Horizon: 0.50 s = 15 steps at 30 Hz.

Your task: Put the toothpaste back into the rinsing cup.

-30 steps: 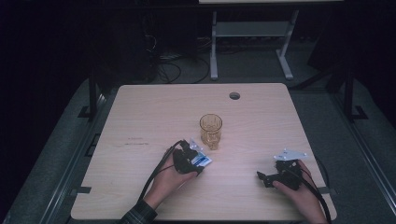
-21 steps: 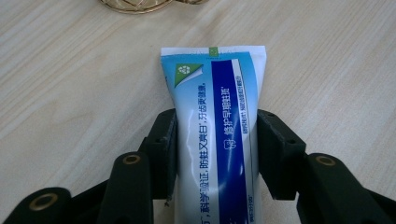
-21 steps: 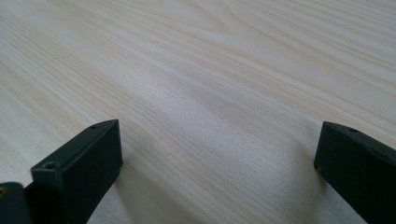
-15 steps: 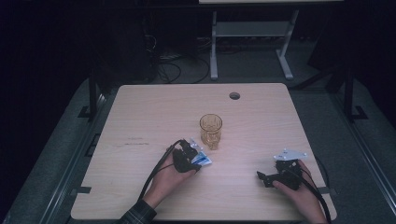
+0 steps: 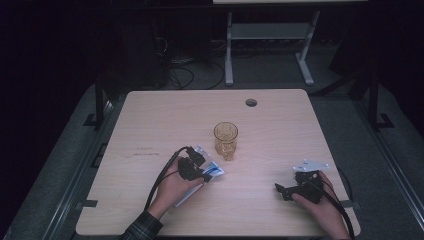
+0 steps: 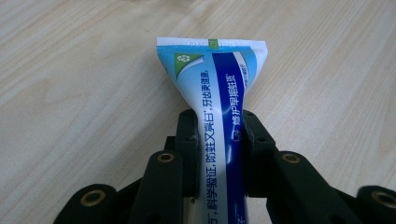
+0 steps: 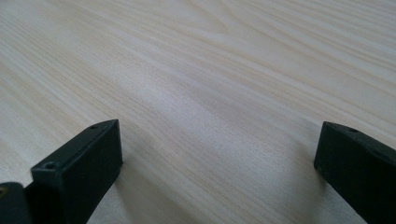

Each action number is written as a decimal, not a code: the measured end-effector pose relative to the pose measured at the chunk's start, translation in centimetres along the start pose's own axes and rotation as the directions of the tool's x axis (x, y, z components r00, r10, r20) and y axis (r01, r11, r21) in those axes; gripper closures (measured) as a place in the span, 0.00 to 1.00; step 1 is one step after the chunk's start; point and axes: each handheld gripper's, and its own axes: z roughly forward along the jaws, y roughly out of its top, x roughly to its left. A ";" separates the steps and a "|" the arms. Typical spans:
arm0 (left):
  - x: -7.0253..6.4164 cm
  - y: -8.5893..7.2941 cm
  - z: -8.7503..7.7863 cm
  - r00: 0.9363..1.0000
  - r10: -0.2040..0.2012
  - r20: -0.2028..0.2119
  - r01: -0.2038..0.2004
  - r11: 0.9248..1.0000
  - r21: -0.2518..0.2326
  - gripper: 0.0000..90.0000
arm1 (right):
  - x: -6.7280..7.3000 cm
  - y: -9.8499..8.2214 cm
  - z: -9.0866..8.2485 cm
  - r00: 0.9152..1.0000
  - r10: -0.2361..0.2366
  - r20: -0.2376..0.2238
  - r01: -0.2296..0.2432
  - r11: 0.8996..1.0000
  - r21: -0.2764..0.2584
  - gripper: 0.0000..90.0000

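Nearest, the left claw [image 6: 218,154] has just been closing and now pinches the toothpaste tube [image 6: 215,88] lying on the tabletop [image 5: 160,125]; the right claw [image 7: 219,158] rests wide open, empty. The grasp looks made; next, I judge, comes a lift toward the amber glass [image 5: 226,139] beyond, keeping the tube from slipping

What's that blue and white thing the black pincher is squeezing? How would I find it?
Look at the pale wooden table and find the amber glass standing near its middle. Just in front of it, toward the person, the left gripper has been closing its jaws on a toothpaste tube. It is the flat blue and white thing with printed writing, crimped wide at its end.
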 end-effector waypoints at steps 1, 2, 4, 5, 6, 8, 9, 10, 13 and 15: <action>-0.1 0.0 0.0 1.000 0.001 0.002 -0.001 1.000 -0.007 0.81 | 0.0 0.0 0.0 1.000 0.000 0.000 0.000 1.000 0.000 0.00; -0.1 0.0 0.0 1.000 -0.004 0.003 0.004 1.000 -0.018 0.81 | 0.0 0.0 0.0 1.000 0.000 0.000 0.000 1.000 0.000 0.01; -0.1 0.0 -0.3 1.000 0.003 0.014 -0.002 1.000 -0.022 0.82 | 0.0 0.0 0.0 1.000 0.000 0.000 0.000 1.000 0.000 0.01; -0.1 -0.1 -0.5 1.000 0.005 0.019 -0.005 1.000 -0.030 0.82 | 0.0 0.0 0.0 1.000 0.000 0.000 0.000 1.000 0.000 0.00; -0.1 -0.1 -0.6 1.000 -0.002 0.024 0.003 0.999 -0.040 0.82 | 0.0 0.0 0.0 1.000 0.000 0.000 0.000 1.000 0.000 0.01; 0.0 -0.1 -1.0 1.000 0.008 0.028 -0.007 0.999 -0.052 0.82 | 0.0 0.0 0.0 1.000 0.000 0.000 0.000 1.000 0.000 0.01; 0.0 -0.1 -1.2 0.999 0.008 0.035 -0.006 0.998 -0.060 0.82 | 0.0 0.0 0.0 1.000 0.000 0.000 0.000 1.000 0.000 0.00; 0.0 -0.1 -1.2 0.999 0.008 0.035 -0.006 0.998 -0.060 0.82 | 0.0 0.0 0.0 1.000 0.000 0.000 0.000 1.000 0.000 0.00; 0.0 -0.3 -1.9 0.999 0.012 0.047 -0.007 0.995 -0.098 0.82 | 0.0 0.0 0.0 1.000 0.000 0.000 0.000 1.000 0.000 0.01; 0.1 -0.4 -2.3 0.998 0.022 0.051 -0.015 0.993 -0.121 0.82 | 0.0 0.0 0.0 1.000 0.000 0.000 0.000 1.000 0.000 0.01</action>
